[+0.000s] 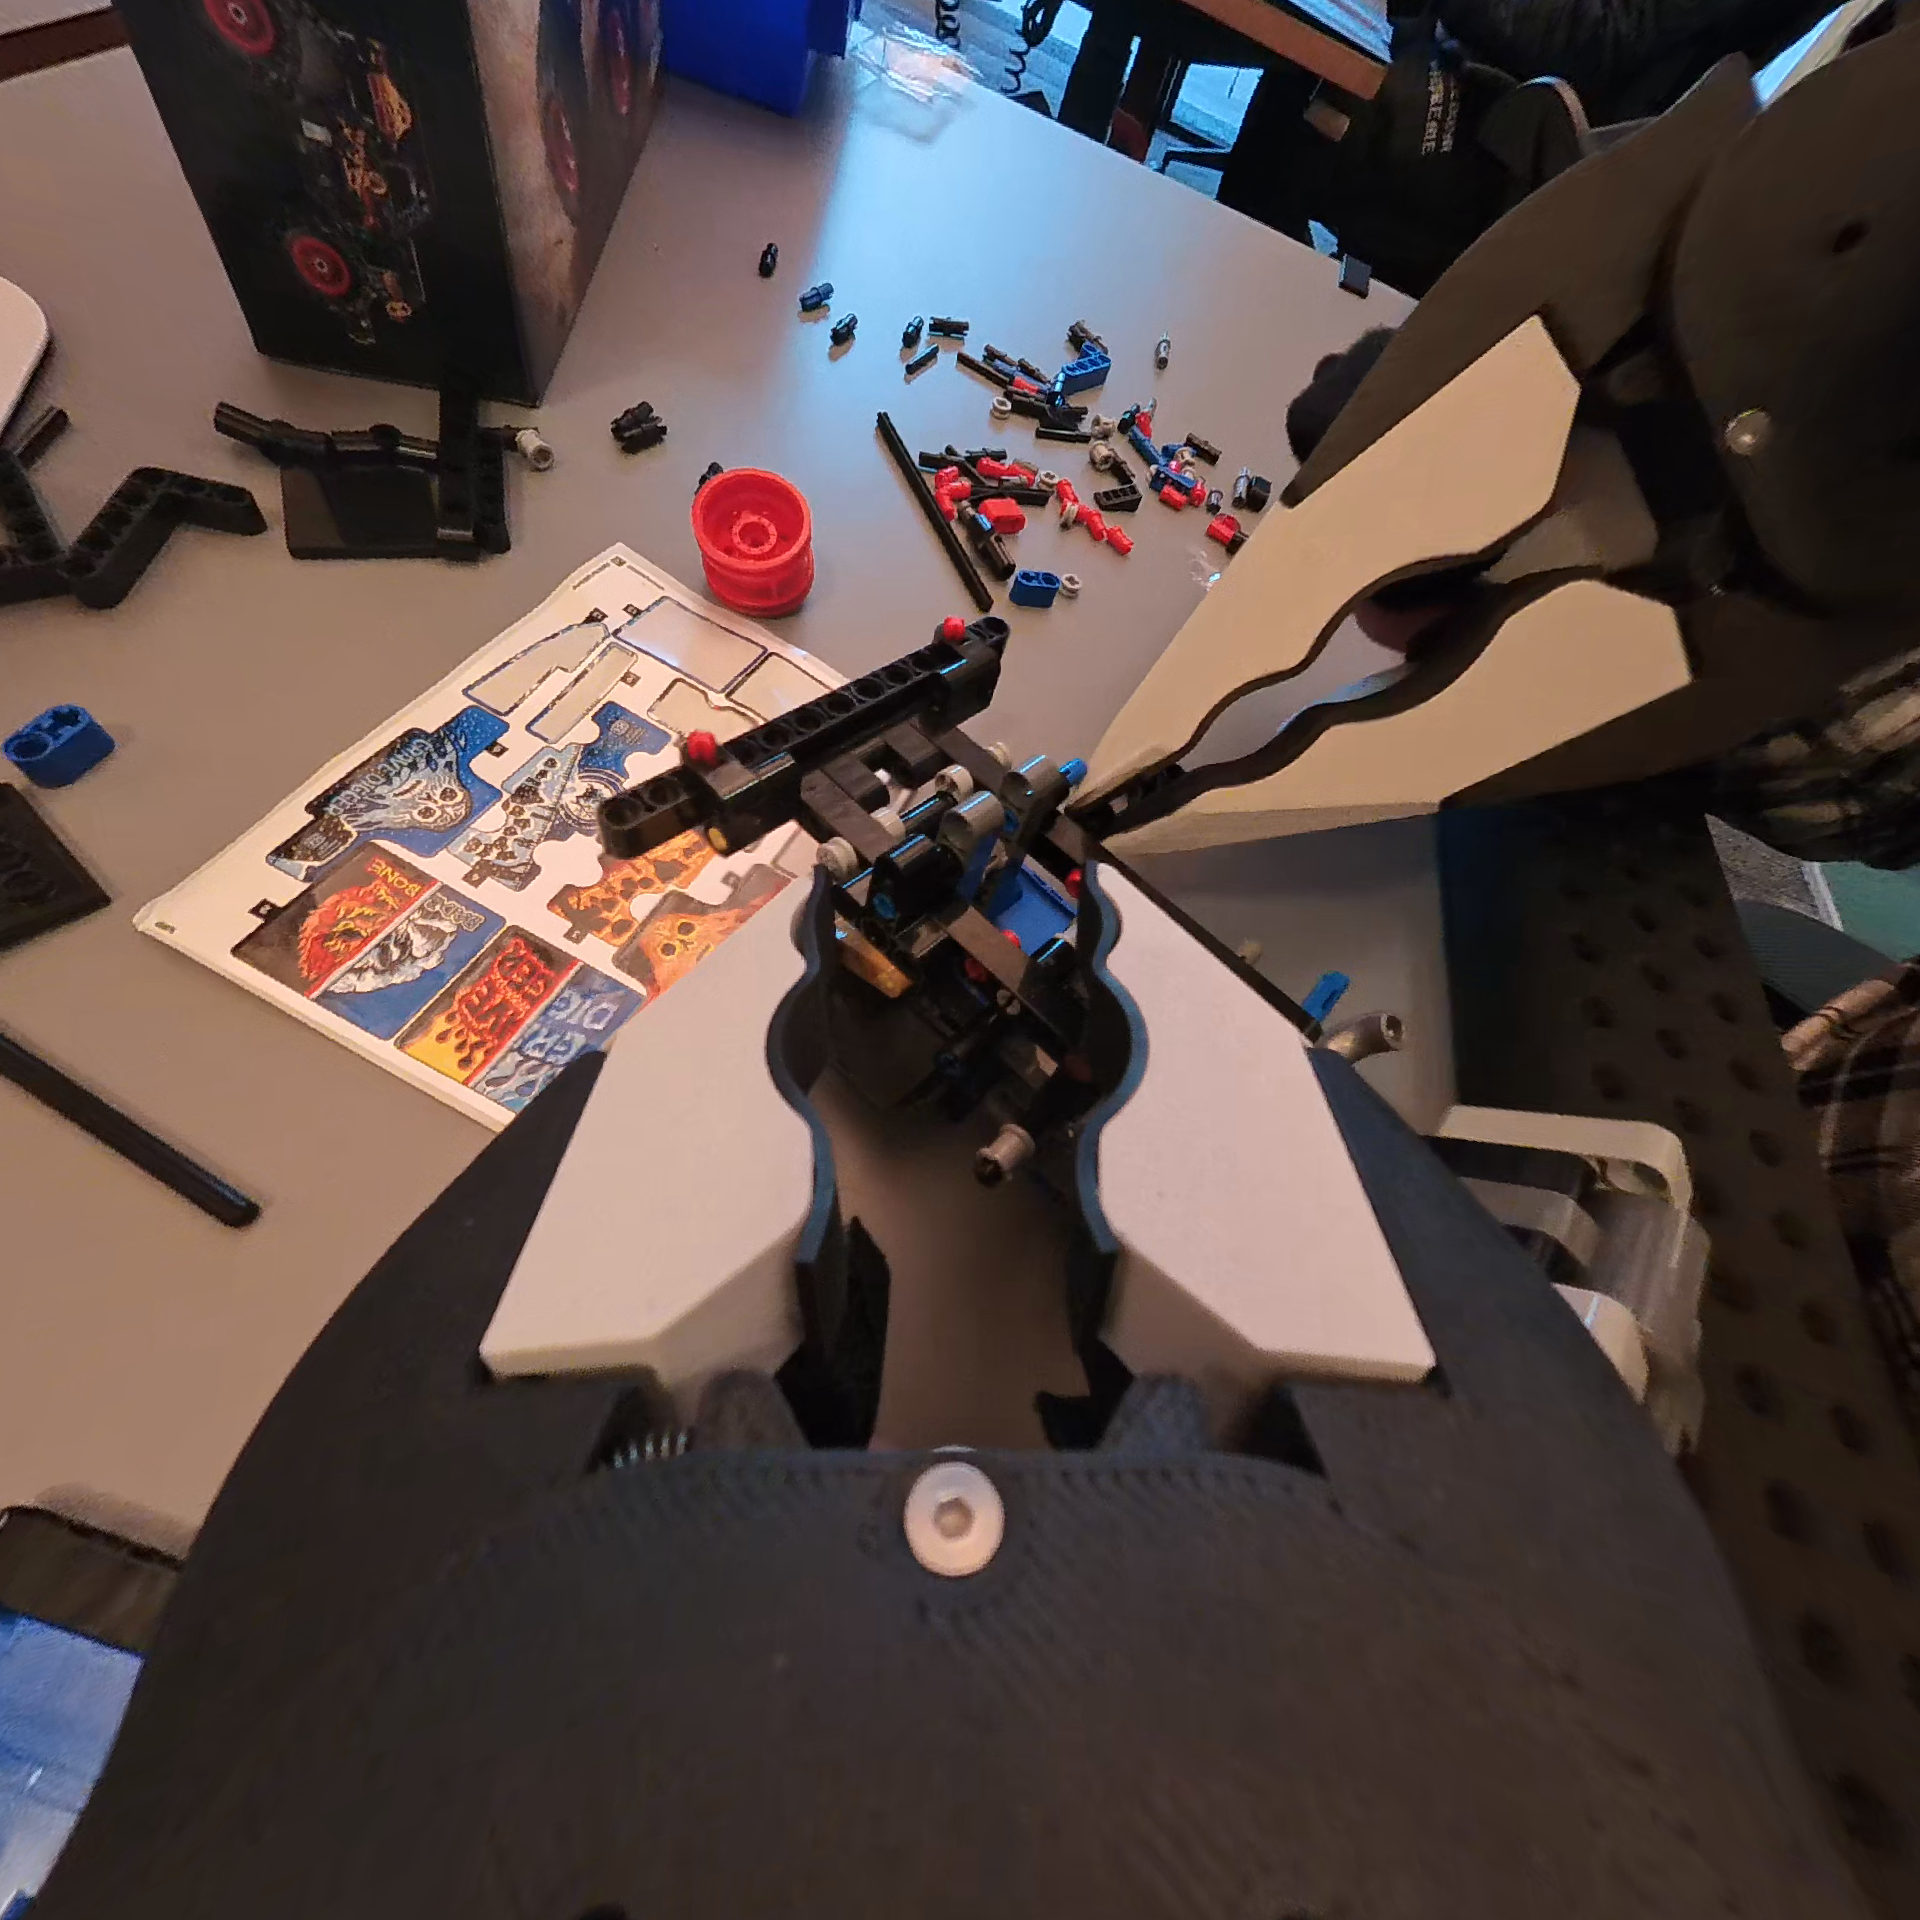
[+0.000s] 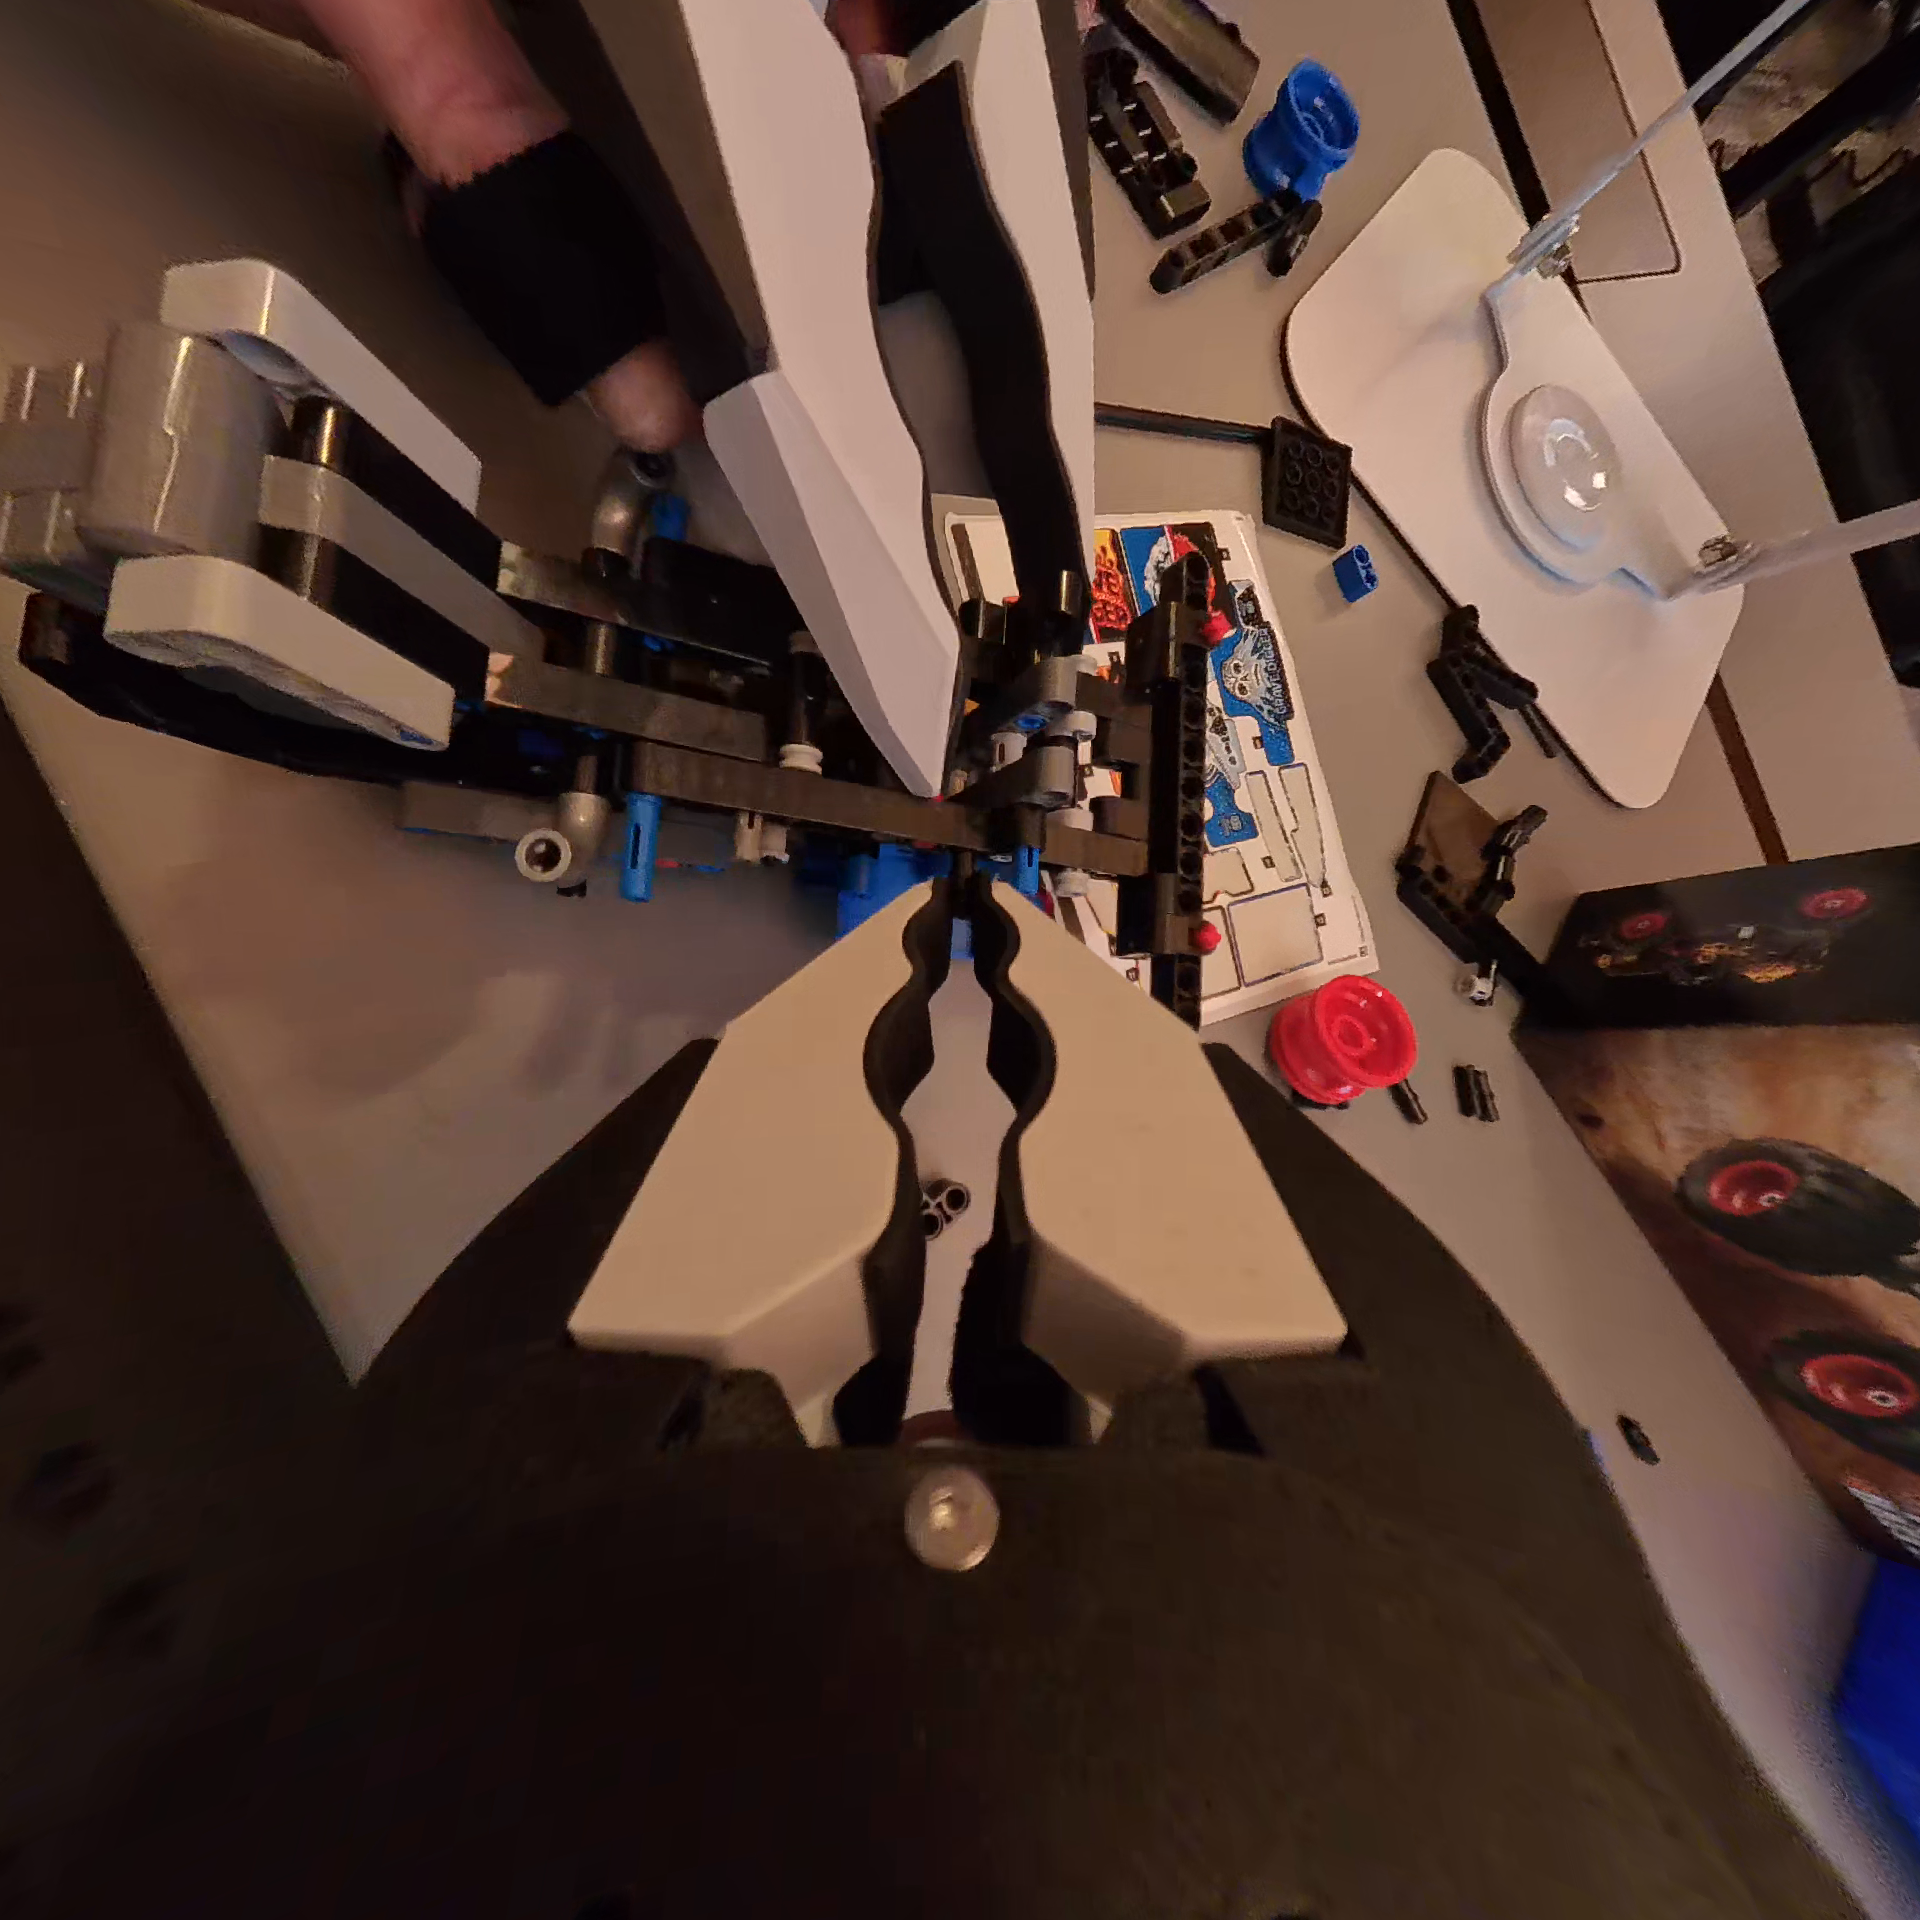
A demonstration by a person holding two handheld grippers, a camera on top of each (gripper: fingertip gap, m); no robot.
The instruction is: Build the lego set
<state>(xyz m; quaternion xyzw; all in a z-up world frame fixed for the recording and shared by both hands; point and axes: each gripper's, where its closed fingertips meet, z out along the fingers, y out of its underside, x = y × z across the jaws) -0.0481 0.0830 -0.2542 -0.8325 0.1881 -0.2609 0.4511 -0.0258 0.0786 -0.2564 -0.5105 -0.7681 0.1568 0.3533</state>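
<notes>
The partly built lego assembly [image 1: 914, 821], black beams with blue, grey and red pins, is held above the table. My left gripper [image 1: 956, 894] is shut on its body, one finger on each side. My right gripper [image 1: 1081, 816] comes in from the upper right and is shut on a thin black beam at the assembly's edge. In the right wrist view my right gripper [image 2: 961, 883] pinches that beam on the assembly [image 2: 1174, 727]. The left gripper [image 2: 997, 675] reaches down from the top. A gloved finger [image 2: 623, 395] touches a grey elbow piece.
A sticker sheet [image 1: 447, 831] lies under the assembly, beside a red wheel hub [image 1: 753, 540]. Loose small parts [image 1: 1081, 457] lie scattered behind. The set box [image 1: 384, 177] stands far left, black beams [image 1: 135, 530] before it. A grey-white clamp-like piece [image 2: 260, 540] sits by the assembly's end. Only a small space, under 4 cm, lies between the two pairs of fingers. About 11 cm separates my left fingertips from the red wheel hub [image 1: 753, 540]. Seen from the right wrist view [image 2: 1347, 1012] as well.
</notes>
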